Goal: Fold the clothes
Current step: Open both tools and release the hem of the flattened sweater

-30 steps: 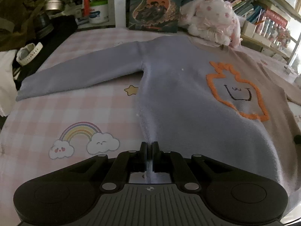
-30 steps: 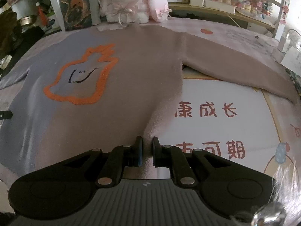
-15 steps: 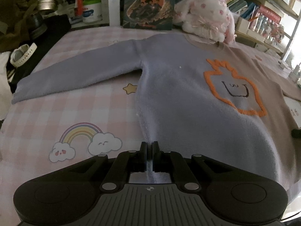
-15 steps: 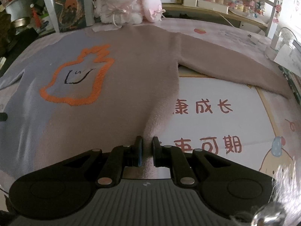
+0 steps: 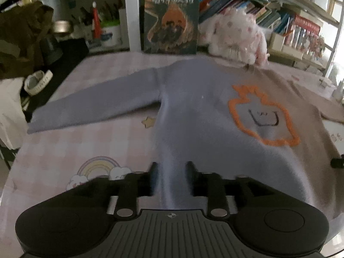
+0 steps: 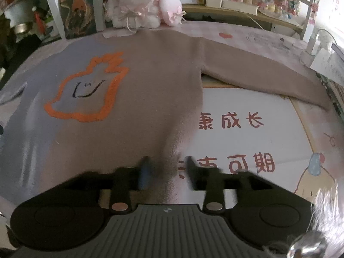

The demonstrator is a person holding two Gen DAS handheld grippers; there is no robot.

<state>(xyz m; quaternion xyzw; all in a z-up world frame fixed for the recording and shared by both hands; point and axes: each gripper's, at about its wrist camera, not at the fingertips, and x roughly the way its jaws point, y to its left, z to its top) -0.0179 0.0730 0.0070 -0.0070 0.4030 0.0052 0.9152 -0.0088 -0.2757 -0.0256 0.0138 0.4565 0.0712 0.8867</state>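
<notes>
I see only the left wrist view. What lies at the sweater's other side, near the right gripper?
Observer: The right gripper sits at the sweater's hem corner, jaws opening, fabric between them.
Operator: And the other sleeve?
Observer: The brown sleeve lies spread flat, stretched out to the right.
Operator: What is under that side?
Observer: A white mat panel with red characters, beside the hem.
</notes>
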